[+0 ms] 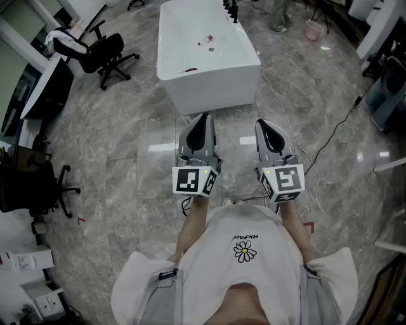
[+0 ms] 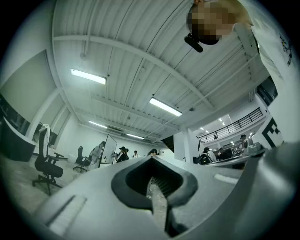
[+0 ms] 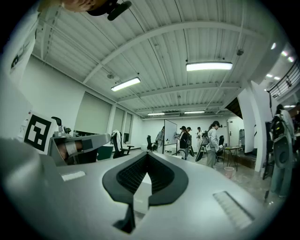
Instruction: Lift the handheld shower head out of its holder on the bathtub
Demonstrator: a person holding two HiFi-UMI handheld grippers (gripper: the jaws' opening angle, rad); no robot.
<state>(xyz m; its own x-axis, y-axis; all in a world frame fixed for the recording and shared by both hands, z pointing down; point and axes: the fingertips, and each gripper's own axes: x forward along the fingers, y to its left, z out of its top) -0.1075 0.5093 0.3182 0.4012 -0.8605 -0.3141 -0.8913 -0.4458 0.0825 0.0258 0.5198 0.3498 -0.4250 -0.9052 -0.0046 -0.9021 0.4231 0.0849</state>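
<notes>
left gripper: grey two-jaw gripper with marker cube (image 1: 202, 118) (image 2: 151, 158), held close in front of the person's chest, nose toward the tub
left jaws: together at the tips, nothing between them
right gripper: matching grey two-jaw gripper with marker cube (image 1: 264, 123) (image 3: 147, 153), just beside the left one, same heading
right jaws: closed tip to tip, holding nothing
tub: white rectangular freestanding bathtub (image 1: 216, 92) ahead of both grippers, well apart from them, long axis running away from the person
shower head: handheld shower head sits somewhere in the cluster of small dark fittings (image 1: 232, 7) on the tub's far end rim, at the top edge of the head view
shower head axis: cannot tell, too small and cut by the frame edge; pointing direction also unclear
inside tub: small red item (image 1: 203, 42) on the tub floor
floor: grey marble-pattern tiles (image 1: 127, 146), thin black cable (image 1: 330, 136) trailing at right
side: black wheeled office chair (image 1: 106, 52) left of the tub
</notes>
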